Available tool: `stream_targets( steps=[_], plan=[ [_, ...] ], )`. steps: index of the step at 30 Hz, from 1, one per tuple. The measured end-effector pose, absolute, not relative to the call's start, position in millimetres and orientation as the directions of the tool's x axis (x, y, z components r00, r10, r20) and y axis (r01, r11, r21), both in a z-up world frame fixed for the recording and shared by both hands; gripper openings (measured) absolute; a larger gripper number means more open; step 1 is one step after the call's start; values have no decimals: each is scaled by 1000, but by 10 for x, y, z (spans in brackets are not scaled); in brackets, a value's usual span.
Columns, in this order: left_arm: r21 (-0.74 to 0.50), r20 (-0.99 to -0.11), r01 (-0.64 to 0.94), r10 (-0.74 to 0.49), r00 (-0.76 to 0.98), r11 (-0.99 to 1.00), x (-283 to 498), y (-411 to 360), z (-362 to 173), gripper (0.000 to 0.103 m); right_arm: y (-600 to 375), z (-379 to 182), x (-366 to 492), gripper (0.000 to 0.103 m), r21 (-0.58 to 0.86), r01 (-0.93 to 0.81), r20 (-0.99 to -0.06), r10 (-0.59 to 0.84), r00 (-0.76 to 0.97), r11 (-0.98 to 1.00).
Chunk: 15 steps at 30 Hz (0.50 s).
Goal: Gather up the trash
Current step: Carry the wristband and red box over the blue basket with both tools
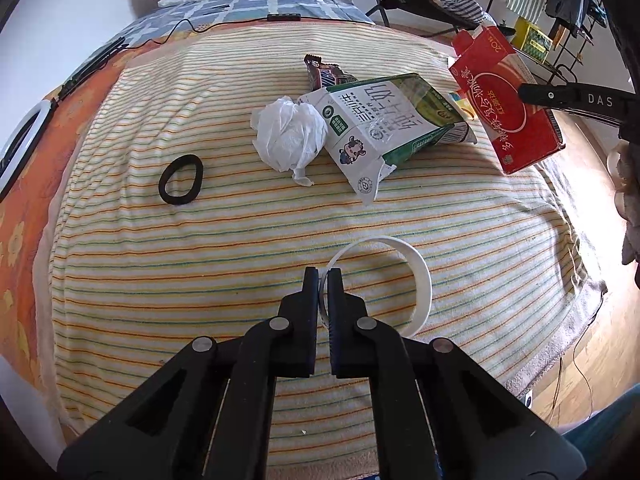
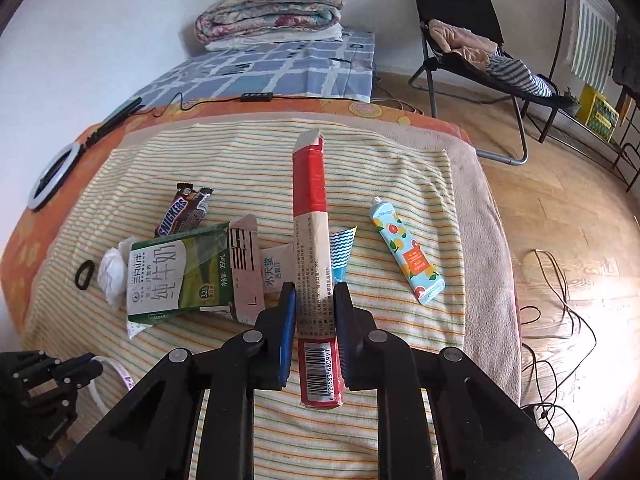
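My left gripper (image 1: 323, 276) is shut on the rim of a white plastic ring (image 1: 420, 276) above the striped towel (image 1: 200, 248). My right gripper (image 2: 315, 294) is shut on a flattened red carton (image 2: 310, 216) and holds it edge-on above the towel; the carton also shows in the left wrist view (image 1: 508, 100). On the towel lie a flattened green-and-white milk carton (image 1: 384, 124) (image 2: 180, 272), a crumpled white tissue (image 1: 290, 132) (image 2: 112, 272), a Snickers wrapper (image 1: 326, 72) (image 2: 182, 214) and a black hair tie (image 1: 181, 179) (image 2: 85, 275).
A hand-cream tube (image 2: 406, 252) and a blue-and-white flat box (image 2: 280, 268) lie on the towel. A ring light (image 2: 50, 176) and cables lie at the bed's left. A folded quilt (image 2: 272, 12) lies at the back. A black chair (image 2: 472, 40) stands on the wooden floor to the right.
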<state>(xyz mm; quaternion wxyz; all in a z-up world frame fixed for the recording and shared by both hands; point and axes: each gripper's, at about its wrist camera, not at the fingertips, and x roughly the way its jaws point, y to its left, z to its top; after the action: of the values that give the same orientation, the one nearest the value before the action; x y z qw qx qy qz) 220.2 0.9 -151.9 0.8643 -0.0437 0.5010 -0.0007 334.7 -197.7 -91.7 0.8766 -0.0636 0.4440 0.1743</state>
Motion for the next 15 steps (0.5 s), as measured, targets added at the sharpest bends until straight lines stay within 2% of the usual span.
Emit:
stream_targets(
  steps=[15],
  plan=[
    [-60,-837,-68,-13,547,996,1879,145,-1213,2,-1999,-702,2760,16,98,-399,-768,324,552,912]
  ],
)
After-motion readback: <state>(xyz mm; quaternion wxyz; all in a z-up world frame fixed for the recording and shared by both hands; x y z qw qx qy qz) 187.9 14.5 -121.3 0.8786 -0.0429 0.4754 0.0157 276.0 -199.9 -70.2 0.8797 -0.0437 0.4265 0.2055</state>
